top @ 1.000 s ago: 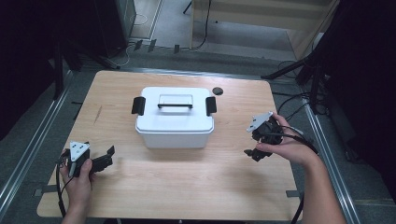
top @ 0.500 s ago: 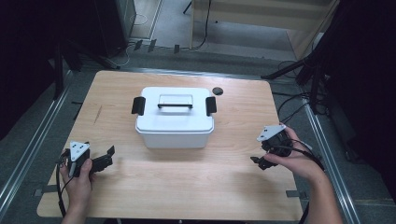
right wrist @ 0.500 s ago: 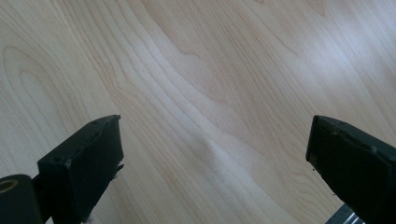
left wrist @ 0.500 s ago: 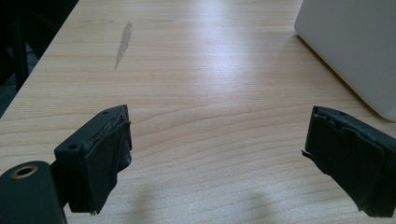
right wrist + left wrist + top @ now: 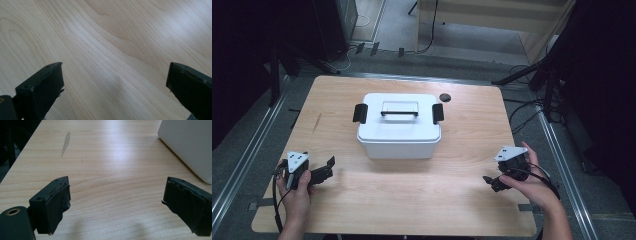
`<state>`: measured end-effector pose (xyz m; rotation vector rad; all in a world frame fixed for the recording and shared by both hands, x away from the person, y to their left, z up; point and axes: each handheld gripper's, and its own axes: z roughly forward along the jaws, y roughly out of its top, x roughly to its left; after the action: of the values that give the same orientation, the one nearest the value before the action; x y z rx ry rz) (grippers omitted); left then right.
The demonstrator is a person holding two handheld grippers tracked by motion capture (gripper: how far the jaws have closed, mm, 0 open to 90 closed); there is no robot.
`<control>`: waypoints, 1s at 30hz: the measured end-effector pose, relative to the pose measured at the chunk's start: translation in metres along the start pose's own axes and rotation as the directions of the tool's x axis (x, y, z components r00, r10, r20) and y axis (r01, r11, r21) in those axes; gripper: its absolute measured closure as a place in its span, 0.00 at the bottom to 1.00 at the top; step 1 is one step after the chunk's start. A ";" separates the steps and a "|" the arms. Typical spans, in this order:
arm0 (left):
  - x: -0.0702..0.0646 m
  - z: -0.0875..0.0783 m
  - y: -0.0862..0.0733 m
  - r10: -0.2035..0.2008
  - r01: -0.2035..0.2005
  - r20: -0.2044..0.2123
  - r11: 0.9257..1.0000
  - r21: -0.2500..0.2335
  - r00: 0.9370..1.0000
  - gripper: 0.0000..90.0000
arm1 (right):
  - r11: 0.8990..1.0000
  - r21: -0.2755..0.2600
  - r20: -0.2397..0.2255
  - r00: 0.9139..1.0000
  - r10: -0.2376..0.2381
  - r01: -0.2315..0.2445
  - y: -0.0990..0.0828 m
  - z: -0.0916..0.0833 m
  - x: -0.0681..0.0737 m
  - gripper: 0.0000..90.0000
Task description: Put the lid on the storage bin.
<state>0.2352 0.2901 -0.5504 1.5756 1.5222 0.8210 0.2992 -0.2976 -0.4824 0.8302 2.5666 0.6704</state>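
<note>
While both hands rest low at the near corners of the worktop [image 5: 412, 200], each gripper stands released with nothing between its jaws.

Left gripper [image 5: 324, 172]: held in the left hand [image 5: 294, 192] near the front left corner, a grey three-cornered plate on top. In the left gripper view [image 5: 117, 207] the two black jaws are spread wide, their inner faces padded with a dull, slightly ragged black covering. They grasp nothing; bare wood lies between them. The lower corner of the white box [image 5: 190, 145] shows at the upper right of that view, apart from the jaws.

Right gripper [image 5: 492, 182]: held in the right hand [image 5: 527, 182] near the front right edge, a dark cable trailing from it. In the right gripper view [image 5: 115, 90] the blocky black jaws are likewise wide apart, over bare wood only.

White box [image 5: 399, 127]: a rectangular, smooth plastic container with rounded corners, lid on, standing at mid-worktop towards the far side, well apart from both grippers. The lid carries a black bail handle [image 5: 399, 112] across its recessed centre, and a black clasp sits at each short end.

Worktop: pale, light-grained wood with rounded corners and a faint sheen; a greyish streak [image 5: 65, 142] marks it left of the box. A small dark round disc [image 5: 445, 97] lies near the far edge, just beyond the box's right end.
</note>
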 end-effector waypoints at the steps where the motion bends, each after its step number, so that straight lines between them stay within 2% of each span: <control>1: 0.000 0.000 0.000 -0.003 0.003 0.001 1.000 -0.001 1.000 0.09 | 1.000 -0.011 -0.001 1.000 0.007 -0.007 -0.002 -0.001 0.000 0.01; 5: 0.000 0.000 0.000 0.000 0.000 0.000 1.000 0.002 1.000 0.09 | 0.998 -0.052 0.005 0.999 0.047 -0.046 -0.012 -0.002 0.001 0.00; 9: 0.000 0.000 0.000 -0.001 0.001 0.000 1.000 -0.001 1.000 0.09 | 0.989 -0.106 0.001 0.995 0.103 -0.102 -0.023 -0.002 0.003 0.00; 15: 0.000 0.000 0.000 -0.001 0.001 0.000 1.000 0.001 1.000 0.09 | 0.980 -0.142 0.026 0.989 0.147 -0.142 -0.040 0.003 0.008 0.00; 17: 0.000 0.000 0.000 -0.001 0.001 0.000 1.000 0.000 1.000 0.09 | 0.974 -0.158 0.032 0.985 0.168 -0.161 -0.045 0.005 0.008 0.00; 21: 0.000 0.000 0.000 -0.002 0.002 0.001 1.000 0.000 1.000 0.09 | 0.957 -0.203 0.045 0.974 0.221 -0.208 -0.057 0.007 0.010 0.00; 24: 0.000 0.000 0.000 -0.002 0.002 0.001 1.000 0.000 1.000 0.09 | 0.948 -0.221 0.042 0.969 0.245 -0.230 -0.064 0.009 0.013 0.00; 27: 0.000 0.000 0.000 0.003 -0.003 0.000 1.000 0.003 1.000 0.09 | 0.943 -0.231 0.047 0.965 0.256 -0.239 -0.070 0.011 0.015 0.00; 30: -0.001 0.000 0.000 0.004 -0.004 0.000 1.000 0.002 1.000 0.09 | 0.931 -0.255 0.046 0.958 0.283 -0.263 -0.076 0.012 0.017 0.00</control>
<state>0.2350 0.2894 -0.5503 1.5806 1.5205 0.8228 0.2578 -0.3379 -0.5364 1.1140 2.2541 0.9928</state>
